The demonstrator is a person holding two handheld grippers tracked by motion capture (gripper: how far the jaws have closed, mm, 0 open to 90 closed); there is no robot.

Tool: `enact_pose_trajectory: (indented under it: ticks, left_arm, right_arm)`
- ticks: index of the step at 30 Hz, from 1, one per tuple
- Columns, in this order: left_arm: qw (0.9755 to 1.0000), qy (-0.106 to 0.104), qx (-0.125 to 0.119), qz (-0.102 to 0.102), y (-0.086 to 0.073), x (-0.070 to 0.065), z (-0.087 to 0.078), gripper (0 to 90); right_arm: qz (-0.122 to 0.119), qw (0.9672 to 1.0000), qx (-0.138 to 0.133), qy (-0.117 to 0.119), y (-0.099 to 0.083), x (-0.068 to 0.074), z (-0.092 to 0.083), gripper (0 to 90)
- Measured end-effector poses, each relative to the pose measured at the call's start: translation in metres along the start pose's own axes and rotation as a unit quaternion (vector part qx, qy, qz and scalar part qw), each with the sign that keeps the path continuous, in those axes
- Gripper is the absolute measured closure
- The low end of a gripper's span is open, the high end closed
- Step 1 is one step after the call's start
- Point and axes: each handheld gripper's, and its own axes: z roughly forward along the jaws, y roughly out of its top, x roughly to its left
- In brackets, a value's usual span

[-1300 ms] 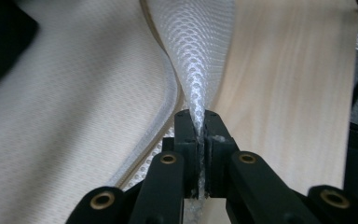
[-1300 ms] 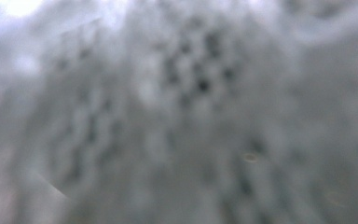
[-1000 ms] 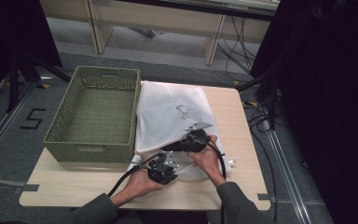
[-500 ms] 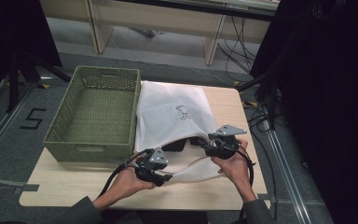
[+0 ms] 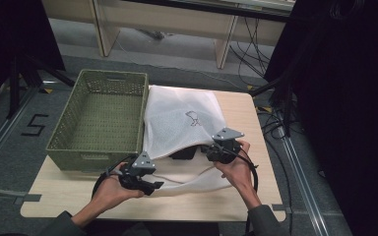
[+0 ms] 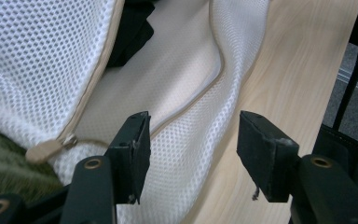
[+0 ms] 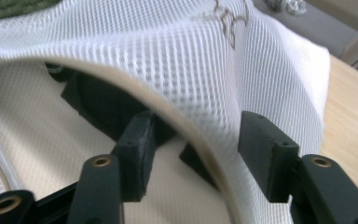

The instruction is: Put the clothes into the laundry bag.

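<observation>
1. The white mesh laundry bag (image 5: pixel 182 120) lies on the pale wooden counter (image 5: pixel 69 196), just right of the green basket (image 5: pixel 98 118). It is a fine honeycomb net with a beige-taped zipper edge, and its mouth gapes toward the person.
2. A dark garment (image 5: pixel 183 153) sits inside the mouth, black and folded.
3. The left gripper (image 5: pixel 150 186) hangs over the bag's lower lip; its jaws have just been opening and stand apart, pressing on nothing.
4. The right gripper (image 5: pixel 211 150) has the upper lip between its jaws, which have just been opening too; the pads stand clear of the cloth.
5. The left gripper view shows the beige zipper pull (image 6: pixel 44 149), too small to make out from above.
6. The high view shows the basket's woven, perforated walls.
7. A small dark printed mark (image 5: pixel 193 118) sits on the bag; no lettering is readable. The floor bears a painted "5" (image 5: pixel 33 125).
</observation>
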Motion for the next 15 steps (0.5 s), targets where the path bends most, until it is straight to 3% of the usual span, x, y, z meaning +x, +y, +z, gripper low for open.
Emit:
enact_pose_trajectory:
  ticks: [2,6,7,8,9,10,11,12,15]
  left_arm:
    - [1.0000,0.002,-0.002,-0.002,-0.002,0.002,-0.002,43.6]
    - [0.9999,0.005,-0.006,-0.012,-0.004,0.005,-0.007,42.8]
    - [1.0000,0.008,-0.005,-0.003,-0.004,0.006,-0.009,42.6]
    - [0.9999,0.007,-0.007,-0.013,-0.005,0.006,-0.010,42.6]
    - [0.9999,0.011,-0.008,-0.002,-0.004,0.008,-0.011,42.4]
    - [0.9998,0.014,-0.006,-0.015,-0.005,0.007,-0.011,42.3]
    - [0.9999,0.011,-0.008,-0.007,-0.005,0.009,-0.012,42.3]
    - [0.9997,0.013,-0.008,-0.017,-0.005,0.008,-0.012,42.4]
    - [0.9999,0.013,-0.004,-0.009,-0.006,0.009,-0.009,44.3]
  right_arm:
    - [-0.007,1.0000,-0.004,0.005,0.004,0.002,0.001,53.2]
    - [-0.027,0.9995,-0.012,0.011,0.010,0.004,0.001,80.5]
    - [-0.033,0.9993,-0.014,0.014,0.010,0.004,0.001,83.5]
    - [-0.045,0.9987,-0.015,0.016,0.011,0.003,0.001,84.9]
    - [-0.046,0.9987,-0.011,0.017,0.012,0.004,0.000,85.7]
    - [-0.045,0.9988,-0.008,0.016,0.012,0.005,-0.002,86.2]
    - [-0.056,0.9983,-0.012,0.012,0.013,0.005,-0.005,86.4]
    - [-0.057,0.9983,-0.010,0.011,0.014,0.006,-0.007,86.5]
    - [-0.078,0.9967,0.006,0.024,0.013,0.009,-0.012,86.9]
